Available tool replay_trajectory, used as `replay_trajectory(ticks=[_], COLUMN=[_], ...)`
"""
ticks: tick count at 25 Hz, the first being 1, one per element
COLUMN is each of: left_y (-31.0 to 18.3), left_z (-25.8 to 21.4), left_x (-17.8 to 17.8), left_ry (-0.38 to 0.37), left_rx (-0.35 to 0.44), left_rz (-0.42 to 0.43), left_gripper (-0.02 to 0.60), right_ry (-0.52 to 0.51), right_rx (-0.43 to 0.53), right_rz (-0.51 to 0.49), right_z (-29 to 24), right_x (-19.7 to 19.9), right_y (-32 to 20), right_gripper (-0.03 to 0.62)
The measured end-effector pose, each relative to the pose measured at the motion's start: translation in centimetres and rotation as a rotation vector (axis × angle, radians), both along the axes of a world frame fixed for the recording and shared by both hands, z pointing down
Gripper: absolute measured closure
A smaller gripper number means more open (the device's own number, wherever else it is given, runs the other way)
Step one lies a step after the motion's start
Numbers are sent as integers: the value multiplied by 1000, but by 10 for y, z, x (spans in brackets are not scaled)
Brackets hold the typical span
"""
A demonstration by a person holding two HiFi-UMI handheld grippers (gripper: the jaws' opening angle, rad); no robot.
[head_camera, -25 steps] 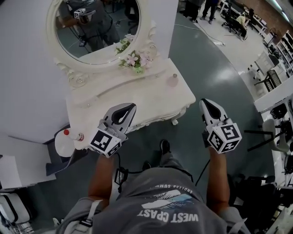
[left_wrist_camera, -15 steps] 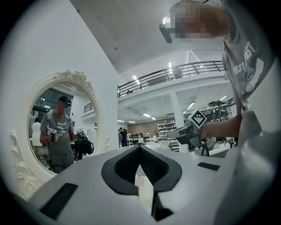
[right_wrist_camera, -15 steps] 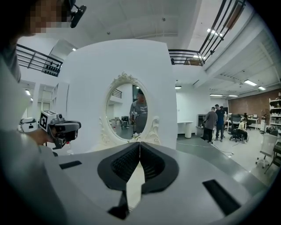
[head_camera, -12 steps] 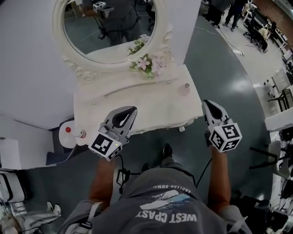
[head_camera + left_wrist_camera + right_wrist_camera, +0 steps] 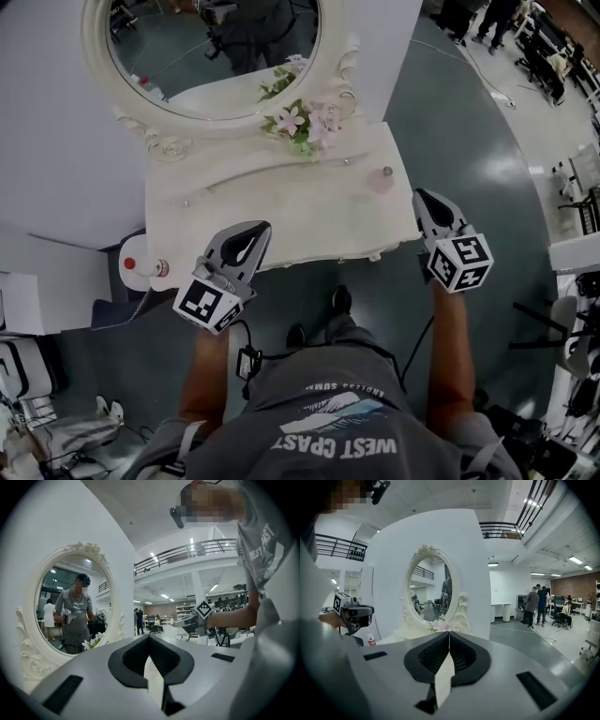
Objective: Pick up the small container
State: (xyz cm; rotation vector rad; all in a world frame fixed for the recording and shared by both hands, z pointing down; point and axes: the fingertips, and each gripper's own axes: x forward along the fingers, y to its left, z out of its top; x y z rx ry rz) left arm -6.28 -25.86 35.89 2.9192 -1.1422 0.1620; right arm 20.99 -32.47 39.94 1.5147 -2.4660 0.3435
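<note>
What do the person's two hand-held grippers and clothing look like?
The left hand-held gripper and right hand-held gripper are light grey and pointed, black inside; each carries a white cube with black square markers. The T-shirt is grey.

An ornate oval mirror (image 5: 187, 66) is standing behind the white table (image 5: 272, 211), pink flowers (image 5: 302, 122) are resting at its base, and a red-capped bottle (image 5: 145, 268) is sitting left of the table.

Grey printed T-shirt (image 5: 347, 422), black shoes (image 5: 339, 300), grey left gripper (image 5: 255, 230) and right gripper (image 5: 424, 197), black-and-white marker cubes (image 5: 207, 305)
</note>
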Motion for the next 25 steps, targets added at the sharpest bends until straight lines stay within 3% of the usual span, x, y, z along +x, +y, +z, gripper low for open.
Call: replay_trajectory(ticks=[25], left_y=[-24], left_z=[61], left_x=[-2], left_ry=[-73], left_rx=[-156], left_rz=[-58], left_gripper=[566], right_ry=[8], right_rx=[-122], right_rz=[-30], right_z=[123], right_x=[4], right_y=[-93], right_gripper=[563])
